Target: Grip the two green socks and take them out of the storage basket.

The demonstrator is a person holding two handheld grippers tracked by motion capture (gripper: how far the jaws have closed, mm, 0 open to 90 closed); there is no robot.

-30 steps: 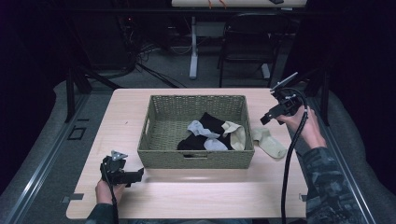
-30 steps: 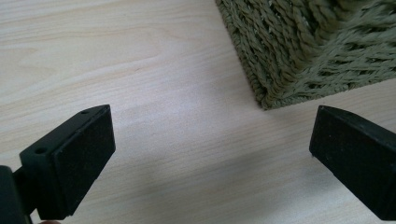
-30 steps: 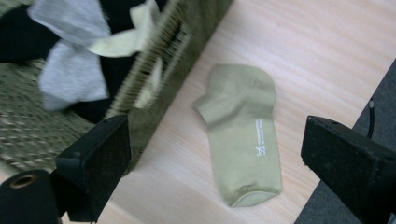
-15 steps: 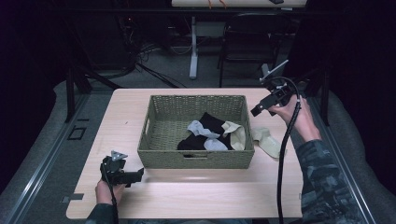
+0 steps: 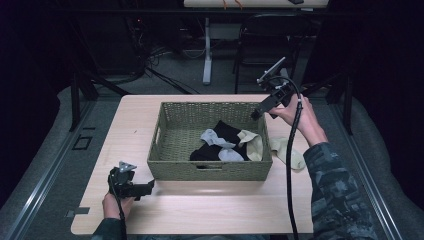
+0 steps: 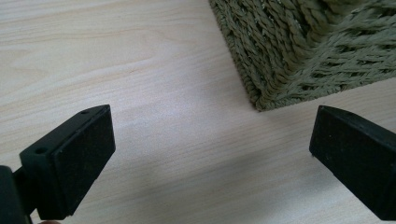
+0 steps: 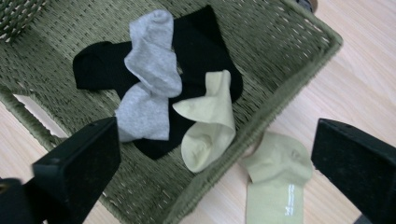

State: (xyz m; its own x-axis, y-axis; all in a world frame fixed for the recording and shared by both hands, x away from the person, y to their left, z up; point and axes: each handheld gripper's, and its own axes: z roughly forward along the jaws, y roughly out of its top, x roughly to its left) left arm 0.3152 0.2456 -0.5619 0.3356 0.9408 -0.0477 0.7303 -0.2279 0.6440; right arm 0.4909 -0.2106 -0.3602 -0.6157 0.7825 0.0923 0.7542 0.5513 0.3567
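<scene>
Work in hand: we judged it to be gathering socks into the olive-green woven wicker basket (image 5: 210, 170) on the pale wooden table (image 5: 135, 120).
Sock outside: a pale yellow-green cotton sock (image 7: 275, 184) lay flat on the table, just beside the basket's right wall.
Socks inside: a second pale yellow-green sock (image 7: 210, 121), a light grey sock (image 7: 149, 79) and a black sock (image 7: 205, 46) lay overlapping in the basket.
Right gripper (image 5: 256, 115): we held it above the basket's far right corner; its jaws had just been opening, stood wide, and had nothing between them.
Left gripper (image 5: 149, 186): we rested it near the basket's front left corner, jaws wide and empty.
Handling: we took the sock to be light, soft and limp; it would sag and fold when lifted, with no risk of breaking.
Where to hold: we thought a pinch at the bunched cuff end nearest the basket best, gathering both layers.
Writing: we could read no brand, label or lettering.
</scene>
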